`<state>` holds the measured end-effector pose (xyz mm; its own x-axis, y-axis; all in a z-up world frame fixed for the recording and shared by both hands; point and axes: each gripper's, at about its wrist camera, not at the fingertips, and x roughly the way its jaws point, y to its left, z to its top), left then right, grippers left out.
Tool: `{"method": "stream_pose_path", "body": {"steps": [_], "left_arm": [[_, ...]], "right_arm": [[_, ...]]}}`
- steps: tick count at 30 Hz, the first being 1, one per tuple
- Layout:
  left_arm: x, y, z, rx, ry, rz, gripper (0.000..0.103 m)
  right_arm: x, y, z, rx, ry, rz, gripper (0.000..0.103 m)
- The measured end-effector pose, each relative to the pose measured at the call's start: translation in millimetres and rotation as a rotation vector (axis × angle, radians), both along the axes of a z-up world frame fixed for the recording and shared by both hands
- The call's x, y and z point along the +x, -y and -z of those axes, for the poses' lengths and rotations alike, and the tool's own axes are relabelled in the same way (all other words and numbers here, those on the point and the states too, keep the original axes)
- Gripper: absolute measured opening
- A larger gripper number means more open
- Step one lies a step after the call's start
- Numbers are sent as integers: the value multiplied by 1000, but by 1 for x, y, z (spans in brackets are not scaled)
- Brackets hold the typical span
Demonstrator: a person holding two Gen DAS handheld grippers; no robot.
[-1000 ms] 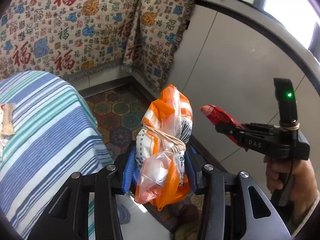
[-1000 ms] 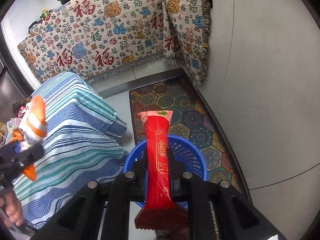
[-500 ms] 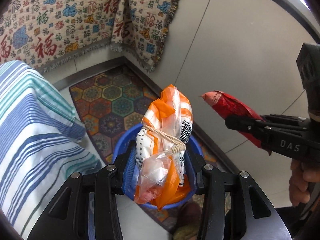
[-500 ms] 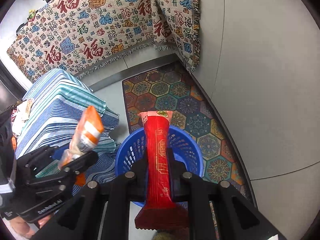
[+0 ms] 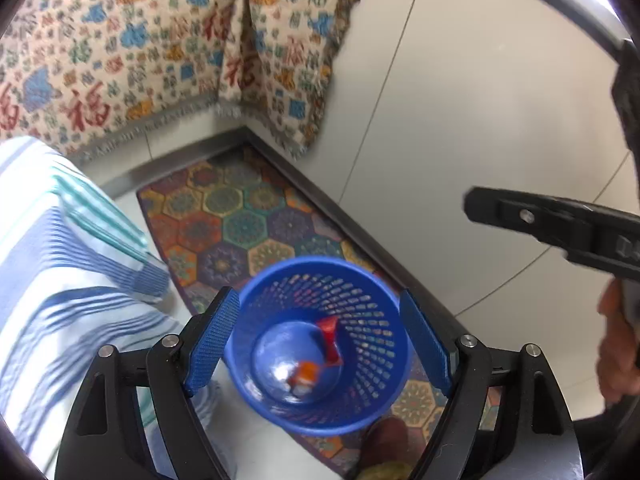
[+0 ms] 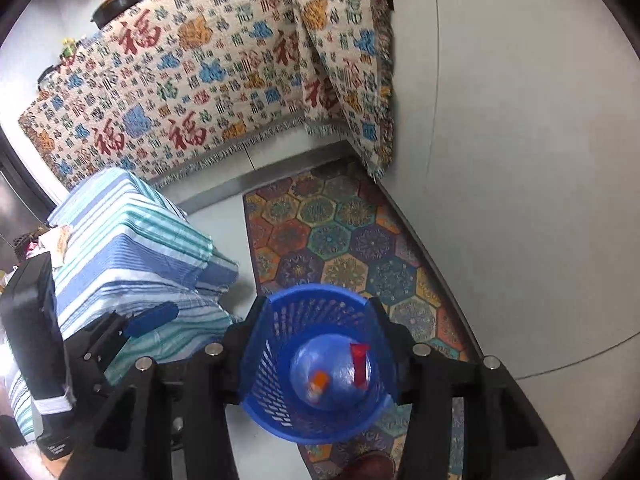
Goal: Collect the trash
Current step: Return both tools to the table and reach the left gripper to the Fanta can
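A blue mesh bin (image 5: pixel 362 276) stands on the floor right below both grippers; it also shows in the right wrist view (image 6: pixel 312 292). Inside lie the orange and white bag (image 5: pixel 304 376) and the red wrapper (image 5: pixel 330 338), seen too in the right wrist view as the bag (image 6: pixel 318 384) and the wrapper (image 6: pixel 360 364). My left gripper (image 5: pixel 320 336) is open and empty above the bin. My right gripper (image 6: pixel 316 344) is open and empty above it too. The right gripper's finger (image 5: pixel 540 220) shows at the right of the left wrist view.
A table with a blue striped cloth (image 6: pixel 132 248) stands left of the bin. A hexagon-patterned mat (image 6: pixel 340 232) lies under the bin. A patterned blanket (image 6: pixel 200 80) hangs behind. A grey wall (image 6: pixel 520 160) runs on the right. A shoe tip (image 5: pixel 384 440) is near the bin.
Both grippers opened over the bin. The orange bag and the red wrapper dropped out of them and now lie in the bin.
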<state>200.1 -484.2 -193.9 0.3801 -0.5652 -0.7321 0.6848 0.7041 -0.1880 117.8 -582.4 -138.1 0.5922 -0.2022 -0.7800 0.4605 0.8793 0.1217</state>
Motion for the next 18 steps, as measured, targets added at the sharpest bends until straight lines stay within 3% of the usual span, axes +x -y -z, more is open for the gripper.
{"method": "stream_pose_path", "body": {"steps": [7,12,18], "left_arm": [[-28,-77,-37,-44,59,-66,88],[-44,-152,-40,6,67,-158,89],[-48,-248,-36,80,73,-293,89]], "right_arm": [[14,-48,-31,-114,134,-62,51],[31,-102,-39,-129,195,-153,56],[66,-195,-26,-142,178,-341,56]]}}
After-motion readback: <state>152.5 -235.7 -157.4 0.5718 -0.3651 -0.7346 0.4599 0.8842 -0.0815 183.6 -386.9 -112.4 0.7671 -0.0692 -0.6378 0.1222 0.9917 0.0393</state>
